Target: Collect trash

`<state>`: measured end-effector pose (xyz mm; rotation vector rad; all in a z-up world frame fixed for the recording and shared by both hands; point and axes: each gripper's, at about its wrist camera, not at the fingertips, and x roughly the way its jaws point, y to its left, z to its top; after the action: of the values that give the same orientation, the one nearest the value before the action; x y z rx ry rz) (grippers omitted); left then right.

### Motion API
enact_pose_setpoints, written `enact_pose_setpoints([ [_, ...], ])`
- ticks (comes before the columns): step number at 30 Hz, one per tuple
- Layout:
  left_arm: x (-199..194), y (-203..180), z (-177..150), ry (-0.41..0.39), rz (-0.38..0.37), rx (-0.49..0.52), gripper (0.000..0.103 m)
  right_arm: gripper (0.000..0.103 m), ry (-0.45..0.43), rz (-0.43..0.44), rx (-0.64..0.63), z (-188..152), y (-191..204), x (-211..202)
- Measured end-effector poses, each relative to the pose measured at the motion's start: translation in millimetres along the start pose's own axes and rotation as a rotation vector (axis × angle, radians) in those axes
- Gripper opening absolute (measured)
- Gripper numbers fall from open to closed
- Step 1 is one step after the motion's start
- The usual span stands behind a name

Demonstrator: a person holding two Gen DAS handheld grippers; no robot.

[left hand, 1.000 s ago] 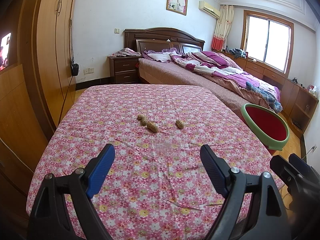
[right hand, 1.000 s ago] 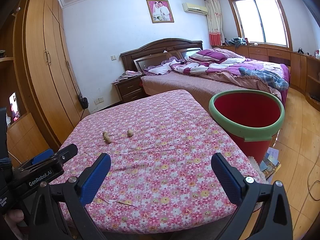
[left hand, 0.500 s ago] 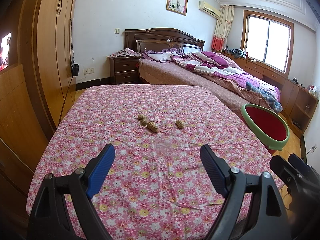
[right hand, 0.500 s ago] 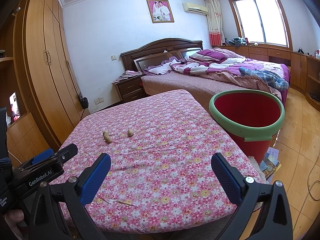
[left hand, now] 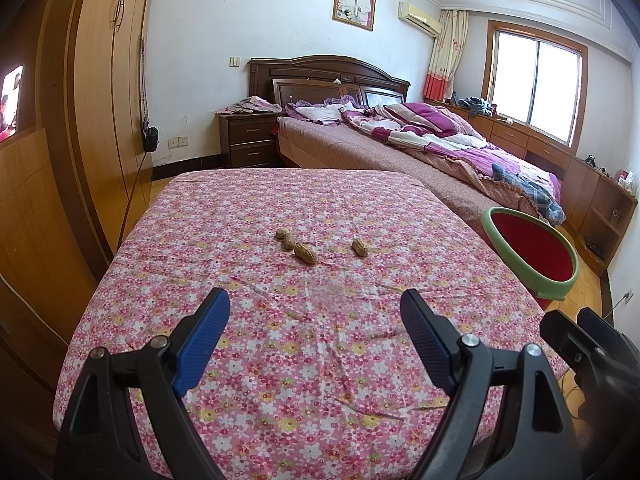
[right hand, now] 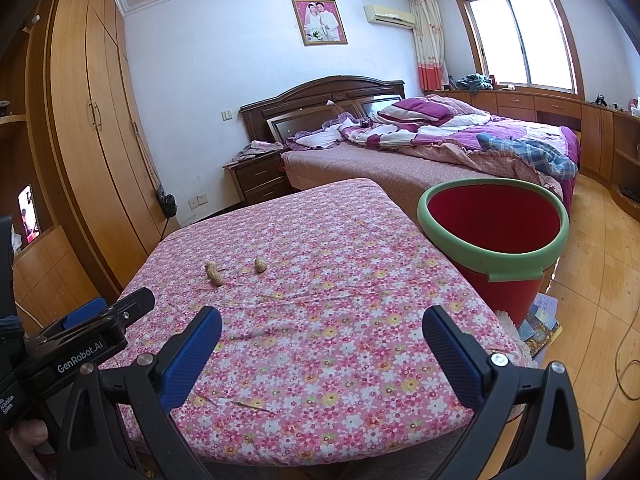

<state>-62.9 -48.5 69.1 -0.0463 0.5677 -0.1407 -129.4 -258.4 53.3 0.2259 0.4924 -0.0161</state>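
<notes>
Peanut shells lie mid-table on a pink floral cloth (left hand: 312, 360): a cluster of three (left hand: 294, 244) and a single one (left hand: 360, 247) to its right. The right wrist view shows two of them, a long one (right hand: 214, 273) and a small one (right hand: 260, 265). My left gripper (left hand: 314, 312) hangs open over the near part of the table, well short of the shells, with nothing between its blue pads. My right gripper (right hand: 322, 328) is open too, empty, near the table's front right corner. A red bucket with a green rim (right hand: 496, 232) stands on the floor at the table's right side.
A wooden wardrobe (left hand: 100, 100) lines the left wall. Behind the table are a bed with purple bedding (left hand: 420, 144) and a nightstand (left hand: 248, 144). Papers (right hand: 538, 324) lie on the wooden floor by the bucket. A hand (right hand: 28, 440) holds the left gripper's body.
</notes>
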Motion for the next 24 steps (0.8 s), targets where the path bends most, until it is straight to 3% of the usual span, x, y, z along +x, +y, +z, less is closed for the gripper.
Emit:
enact_pose_setpoints([
  [24, -0.5, -0.1, -0.3, 0.0, 0.0, 0.001, 0.086, 0.102, 0.006, 0.001, 0.005, -1.6, -0.5, 0.4],
])
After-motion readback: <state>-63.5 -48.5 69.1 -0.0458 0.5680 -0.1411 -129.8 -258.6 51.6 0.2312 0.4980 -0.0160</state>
